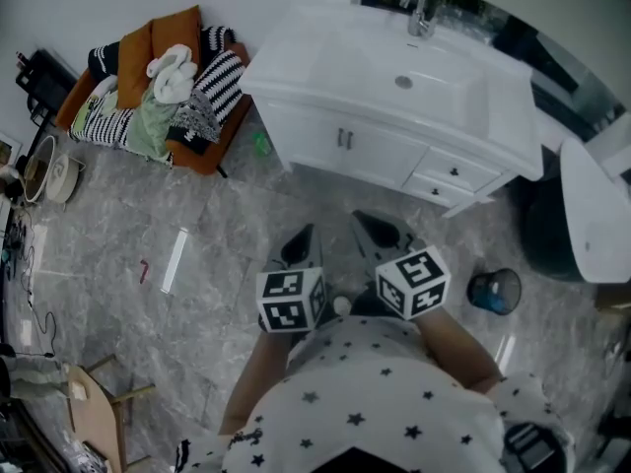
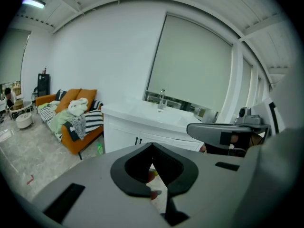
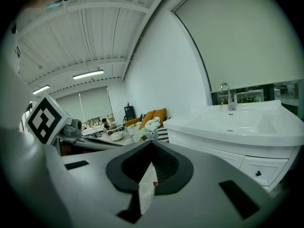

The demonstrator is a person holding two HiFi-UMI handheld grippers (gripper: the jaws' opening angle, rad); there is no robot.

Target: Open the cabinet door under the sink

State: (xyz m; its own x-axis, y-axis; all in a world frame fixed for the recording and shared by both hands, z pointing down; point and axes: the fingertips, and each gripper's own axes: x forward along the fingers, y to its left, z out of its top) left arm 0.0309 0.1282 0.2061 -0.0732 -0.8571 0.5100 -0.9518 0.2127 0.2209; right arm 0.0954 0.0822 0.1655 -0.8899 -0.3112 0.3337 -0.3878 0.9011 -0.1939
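A white vanity with a sink [image 1: 404, 82] and a chrome tap [image 1: 419, 10] stands against the far wall. Under the basin is a double cabinet door [image 1: 335, 141] with two dark handles, both leaves closed. Two small drawers [image 1: 449, 175] sit to its right. My left gripper [image 1: 306, 233] and right gripper [image 1: 363, 218] are side by side over the floor, well short of the cabinet, pointing at it. Both are shut with nothing between the jaws. The left gripper [image 2: 152, 145] view shows the door [image 2: 121, 131] ahead. The right gripper [image 3: 151, 142] view shows the basin [image 3: 237, 120].
An orange sofa [image 1: 177, 33] piled with clothes stands left of the vanity, a green bottle [image 1: 261, 144] between them. A white strip [image 1: 175, 259] lies on the grey marble floor. A blue bucket [image 1: 493, 291] and a white fixture [image 1: 592, 215] are to the right.
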